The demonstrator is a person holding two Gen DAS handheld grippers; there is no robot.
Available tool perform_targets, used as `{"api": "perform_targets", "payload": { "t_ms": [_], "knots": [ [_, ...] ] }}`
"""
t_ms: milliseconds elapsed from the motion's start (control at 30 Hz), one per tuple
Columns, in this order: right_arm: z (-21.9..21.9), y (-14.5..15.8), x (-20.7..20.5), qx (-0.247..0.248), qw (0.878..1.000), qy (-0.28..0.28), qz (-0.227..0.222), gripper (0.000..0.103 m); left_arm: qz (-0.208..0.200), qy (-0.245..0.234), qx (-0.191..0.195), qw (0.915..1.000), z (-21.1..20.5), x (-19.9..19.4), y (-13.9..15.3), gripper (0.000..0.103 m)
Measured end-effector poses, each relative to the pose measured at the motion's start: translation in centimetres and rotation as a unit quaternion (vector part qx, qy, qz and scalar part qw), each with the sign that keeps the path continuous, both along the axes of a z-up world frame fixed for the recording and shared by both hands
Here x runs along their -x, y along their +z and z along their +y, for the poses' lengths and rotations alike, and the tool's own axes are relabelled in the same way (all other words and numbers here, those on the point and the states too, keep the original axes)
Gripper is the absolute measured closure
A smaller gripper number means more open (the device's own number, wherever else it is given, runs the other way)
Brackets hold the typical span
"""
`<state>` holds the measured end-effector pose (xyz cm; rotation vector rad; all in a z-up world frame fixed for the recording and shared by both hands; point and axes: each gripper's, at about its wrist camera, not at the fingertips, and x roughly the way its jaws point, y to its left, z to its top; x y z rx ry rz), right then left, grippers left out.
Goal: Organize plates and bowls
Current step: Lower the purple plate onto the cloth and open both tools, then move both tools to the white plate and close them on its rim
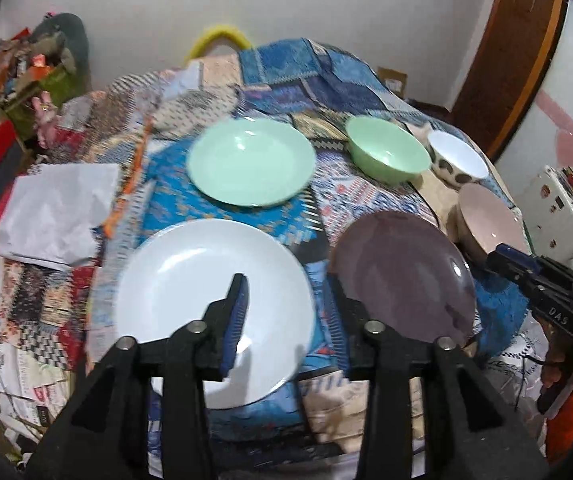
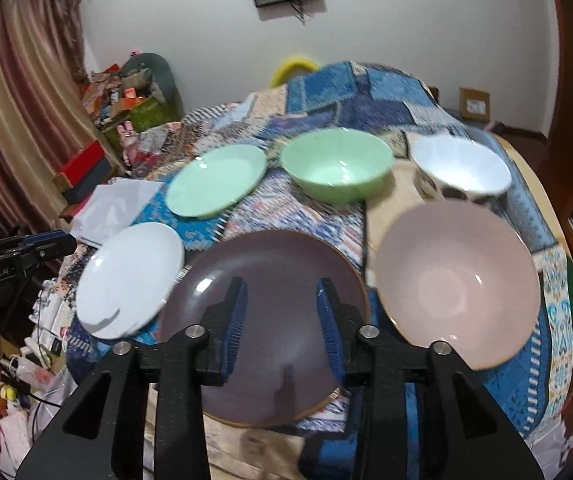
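On the patchwork-covered table lie a white plate (image 1: 210, 304) (image 2: 130, 276), a purple plate (image 1: 402, 276) (image 2: 262, 340) and a green plate (image 1: 250, 160) (image 2: 216, 186). Behind stand a green bowl (image 1: 386, 154) (image 2: 336, 164), a white bowl with dots (image 1: 458, 160) (image 2: 462, 168) and a pink bowl (image 1: 486, 220) (image 2: 458, 284). My left gripper (image 1: 290, 304) is open and empty, above the gap between white and purple plates. My right gripper (image 2: 280, 312) is open and empty over the purple plate; it also shows at the right of the left wrist view (image 1: 542, 280).
Crumpled white paper (image 1: 54, 208) lies at the table's left. Cluttered boxes (image 2: 126, 108) stand by the curtain. A white case (image 1: 558, 208) sits right of the table. A door (image 1: 514, 52) is at the back right.
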<state>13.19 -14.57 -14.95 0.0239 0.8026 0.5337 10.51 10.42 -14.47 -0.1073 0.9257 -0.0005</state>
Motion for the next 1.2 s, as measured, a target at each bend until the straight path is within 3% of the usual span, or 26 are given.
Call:
{"api": "perform_targets", "payload": {
  "t_ms": [233,500,767,1200],
  "knots": [
    [3.7,1.3,0.2,0.004,0.999,0.044,-0.025,0.051,-0.014,0.044,-0.02,0.9987,3.6,2.6,1.0,0.054],
    [8.1,1.2,-0.1,0.015,0.995,0.092,-0.026,0.05,-0.009,0.087,-0.031,0.9957,7.6,4.7,0.5,0.046],
    [11.8,-0.4,-1.3,0.033,0.991,0.127,0.001,0.05,0.023,0.107,-0.025,0.9937,10.2,4.7,-2.2,0.045],
    [15.7,-4.2,-4.5,0.081,0.982,0.157,0.059,0.05,0.082,0.109,0.025,0.9904,12.9,3.0,-7.9,0.045]
  ]
}}
